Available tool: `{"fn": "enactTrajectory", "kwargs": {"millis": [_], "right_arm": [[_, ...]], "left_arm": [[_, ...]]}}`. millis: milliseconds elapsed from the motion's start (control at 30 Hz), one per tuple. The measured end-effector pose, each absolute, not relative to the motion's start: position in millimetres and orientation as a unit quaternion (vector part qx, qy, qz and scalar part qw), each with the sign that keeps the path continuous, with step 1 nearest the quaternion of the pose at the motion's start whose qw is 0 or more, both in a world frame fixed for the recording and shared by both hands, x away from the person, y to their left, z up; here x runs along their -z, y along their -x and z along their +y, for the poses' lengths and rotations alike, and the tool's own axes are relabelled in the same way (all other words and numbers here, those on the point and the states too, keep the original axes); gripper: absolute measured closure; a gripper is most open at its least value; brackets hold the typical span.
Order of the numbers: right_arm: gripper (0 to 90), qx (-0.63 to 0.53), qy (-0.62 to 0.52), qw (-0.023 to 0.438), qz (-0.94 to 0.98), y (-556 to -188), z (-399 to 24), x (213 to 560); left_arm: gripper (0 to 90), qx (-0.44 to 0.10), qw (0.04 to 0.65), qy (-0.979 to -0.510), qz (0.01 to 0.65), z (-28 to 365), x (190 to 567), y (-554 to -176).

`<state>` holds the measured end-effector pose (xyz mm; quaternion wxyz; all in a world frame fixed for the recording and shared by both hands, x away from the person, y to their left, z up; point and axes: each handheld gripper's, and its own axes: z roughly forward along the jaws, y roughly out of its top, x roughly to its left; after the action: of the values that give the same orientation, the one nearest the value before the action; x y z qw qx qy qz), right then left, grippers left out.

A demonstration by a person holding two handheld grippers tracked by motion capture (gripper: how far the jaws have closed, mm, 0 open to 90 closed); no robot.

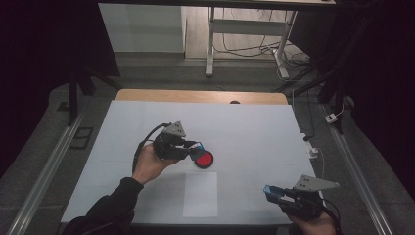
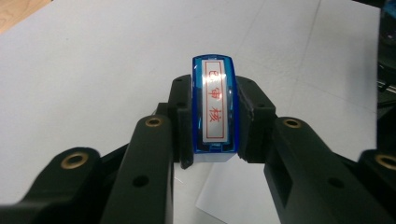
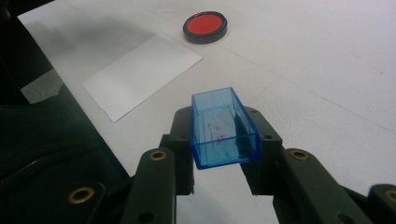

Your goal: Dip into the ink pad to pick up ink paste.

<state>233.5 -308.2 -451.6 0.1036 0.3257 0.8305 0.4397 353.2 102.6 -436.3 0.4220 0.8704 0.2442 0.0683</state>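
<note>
The left gripper (image 1: pixel 195 148) is clamped on a blue stamp (image 2: pixel 214 109), just above the open red ink pad (image 1: pixel 203 159). A paper sheet (image 1: pixel 200 194) lies between the grippers. The right gripper (image 1: pixel 272 191) grips the stamp's empty blue cap (image 3: pixel 224 128).
</note>
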Motion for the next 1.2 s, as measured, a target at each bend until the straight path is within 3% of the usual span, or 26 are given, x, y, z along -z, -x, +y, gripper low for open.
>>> {"fn": "enactTrajectory", "kwargs": {"millis": [1200], "right_arm": [[68.0,-0.436,-0.322,0.105,0.834,-233.0,-306.7,452.0]], "left_arm": [[70.6,-0.061,0.37,-0.887,0.268,74.1,480.9,-387.3]]}}
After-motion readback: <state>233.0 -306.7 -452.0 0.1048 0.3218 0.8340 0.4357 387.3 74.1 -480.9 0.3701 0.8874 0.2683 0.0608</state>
